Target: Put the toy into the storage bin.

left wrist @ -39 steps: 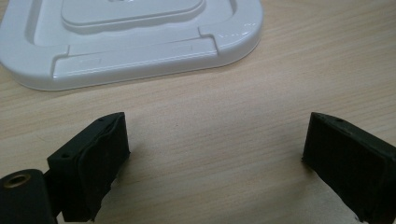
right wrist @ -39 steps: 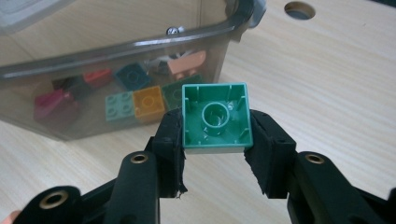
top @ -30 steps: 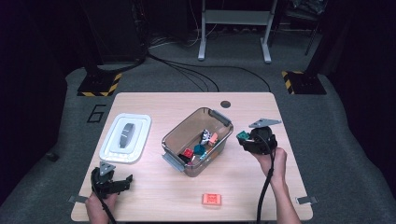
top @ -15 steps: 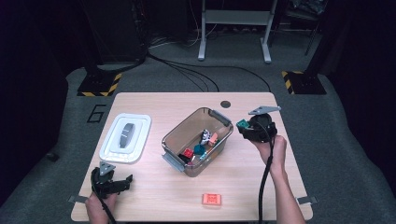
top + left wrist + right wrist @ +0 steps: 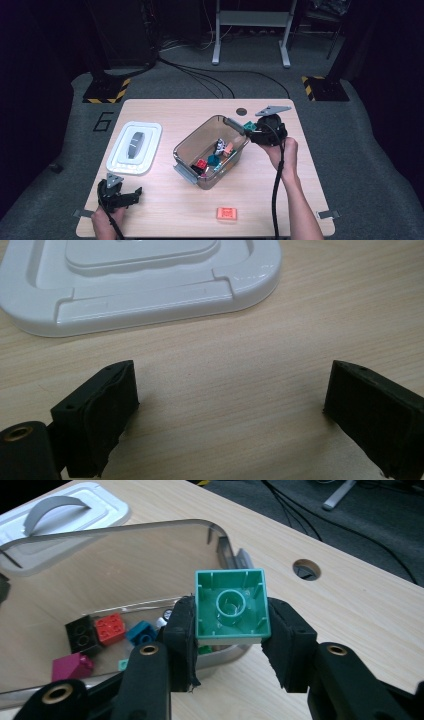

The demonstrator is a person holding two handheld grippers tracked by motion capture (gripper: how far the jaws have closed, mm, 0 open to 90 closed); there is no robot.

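My right gripper (image 5: 227, 630) is shut on a green brick (image 5: 231, 605), whose hollow underside faces the camera. In the high view that gripper (image 5: 252, 130) hangs with the green brick (image 5: 249, 126) over the right rim of the clear bin (image 5: 200, 137). Several bricks lie in the bin, among them a red one (image 5: 110, 628), a black one (image 5: 81, 632) and a magenta one (image 5: 72, 666). My left gripper (image 5: 230, 410) stands open just above bare table, nothing between its fingers; in the high view the left gripper (image 5: 131, 196) is at the near left corner.
The bin's white lid (image 5: 135, 146) lies flat left of the bin, just beyond the left gripper; the same lid (image 5: 135, 280) is close ahead in the left gripper view. An orange brick (image 5: 226, 213) lies near the front edge. A cable hole (image 5: 241, 111) is at the back.
My right gripper has risen and moved left with the green brick, from beside the bin to above its right rim. The left gripper has stayed put.
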